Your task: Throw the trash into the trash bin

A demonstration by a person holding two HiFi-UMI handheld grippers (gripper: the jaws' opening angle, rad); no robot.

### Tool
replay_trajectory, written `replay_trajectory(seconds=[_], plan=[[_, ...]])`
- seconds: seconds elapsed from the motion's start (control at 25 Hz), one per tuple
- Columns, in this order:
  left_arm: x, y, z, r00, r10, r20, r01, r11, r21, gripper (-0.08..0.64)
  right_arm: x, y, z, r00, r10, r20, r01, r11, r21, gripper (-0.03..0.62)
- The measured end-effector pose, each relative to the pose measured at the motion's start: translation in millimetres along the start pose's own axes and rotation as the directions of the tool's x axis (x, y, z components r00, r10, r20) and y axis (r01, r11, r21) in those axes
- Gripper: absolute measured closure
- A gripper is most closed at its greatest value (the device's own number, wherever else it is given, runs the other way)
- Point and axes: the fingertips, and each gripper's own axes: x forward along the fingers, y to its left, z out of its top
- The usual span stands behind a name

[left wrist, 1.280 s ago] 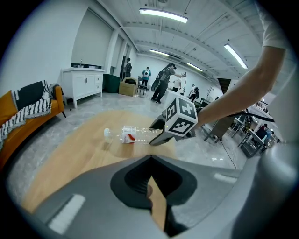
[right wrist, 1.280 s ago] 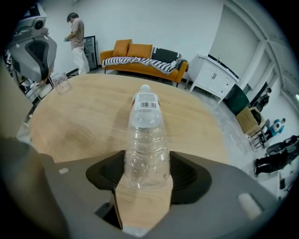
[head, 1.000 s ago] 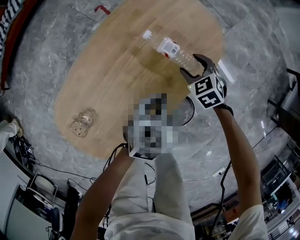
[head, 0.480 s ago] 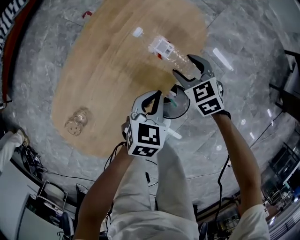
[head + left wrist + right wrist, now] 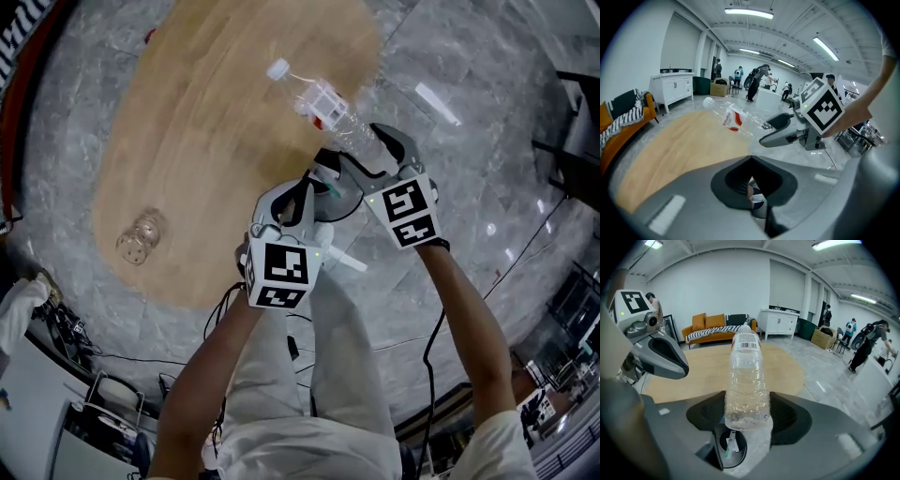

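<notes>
One clear plastic bottle sits clamped in your right gripper above the round bin; left gripper closed, empty. Release it.

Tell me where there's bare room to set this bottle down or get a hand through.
Free: the middle of the wood top, between the clear cup at its left and the bottle; also its far end beyond the cap. Crowded: the near edge by the bin, where left gripper and right gripper, shut on the bottle, sit close together.
</notes>
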Motion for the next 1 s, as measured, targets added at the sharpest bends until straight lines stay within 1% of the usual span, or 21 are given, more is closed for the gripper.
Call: replay_trajectory(seconds=[0.24,0.44,0.8,1.0], plan=[[-3.7,-33.4,-13.1,1.0,0.006,-0.004,-0.006,1.0,-0.003,0.56,-37.3,8.7,-41.9,0.999,-0.042,-0.008,0.043,0.992,0.119,0.276],[-3.3,-54.1,-28.6,1.0,-0.001,-0.012,0.001,1.0,0.005,0.56,-53.2,23.5,-89.4,0.997,-0.062,-0.047,0.07,0.977,0.2,0.275],[5.7,-87.9,-63.9,0.999,-0.009,-0.04,0.01,1.0,0.028,0.56,-65.7,49.1,-174.0,0.99,-0.065,-0.125,0.096,0.961,0.261,0.275],[17.0,-105.4,-87.3,0.998,-0.022,-0.059,0.024,0.999,0.029,0.56,-58.4,64.3,-215.3,0.98,-0.038,-0.194,0.091,0.958,0.272,0.275]])
